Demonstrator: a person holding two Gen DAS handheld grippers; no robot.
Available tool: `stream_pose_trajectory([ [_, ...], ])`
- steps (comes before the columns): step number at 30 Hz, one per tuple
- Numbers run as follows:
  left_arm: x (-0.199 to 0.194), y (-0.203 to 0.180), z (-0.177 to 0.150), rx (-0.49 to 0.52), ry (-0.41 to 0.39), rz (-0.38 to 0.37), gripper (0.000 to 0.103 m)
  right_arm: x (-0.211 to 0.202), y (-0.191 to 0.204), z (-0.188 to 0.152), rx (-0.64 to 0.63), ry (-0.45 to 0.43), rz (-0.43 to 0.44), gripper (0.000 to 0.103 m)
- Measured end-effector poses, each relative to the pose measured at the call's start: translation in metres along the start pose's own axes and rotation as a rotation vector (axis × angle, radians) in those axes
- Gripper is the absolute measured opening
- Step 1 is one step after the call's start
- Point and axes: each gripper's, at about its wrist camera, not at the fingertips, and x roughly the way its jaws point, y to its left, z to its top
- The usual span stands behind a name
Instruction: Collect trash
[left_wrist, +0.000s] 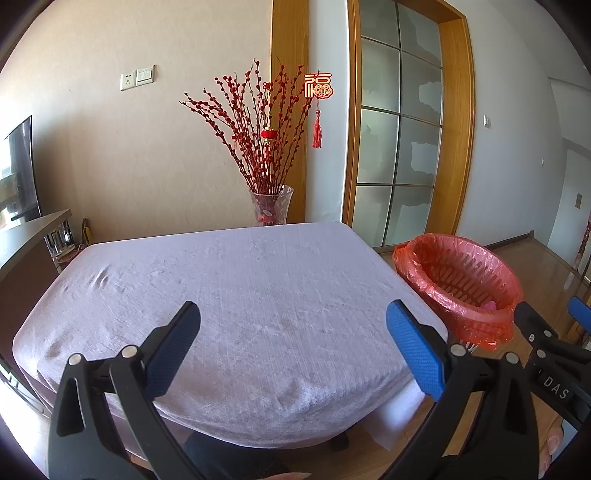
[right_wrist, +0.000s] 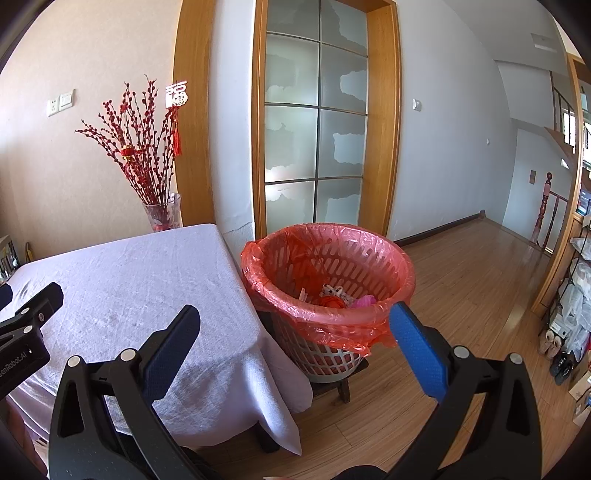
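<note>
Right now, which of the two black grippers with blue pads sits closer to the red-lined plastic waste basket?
The right gripper: its blue pad overlaps the rim of the red-lined waste basket. The left gripper hangs open over the white-clothed table, farther away.

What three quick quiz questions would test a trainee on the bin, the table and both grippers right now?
1. True or false: the left gripper holds trash.
2. Where does the trash basket with the red liner stand: A) on the table, B) beside it on a low stool, C) under it?
3. What lies inside the basket?

Key: 1. False; both it and the right gripper are open and empty. 2. B. 3. Crumpled trash, some pink and orange.
</note>
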Motion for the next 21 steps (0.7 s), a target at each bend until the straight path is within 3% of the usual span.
stream_pose_trajectory([
  [21, 0.0009, -0.0005, -0.0012, 0.000, 0.005, 0.000, 0.099, 0.0004, 0.0012, -0.0014, 0.002, 0.004, 0.002, 0.101],
])
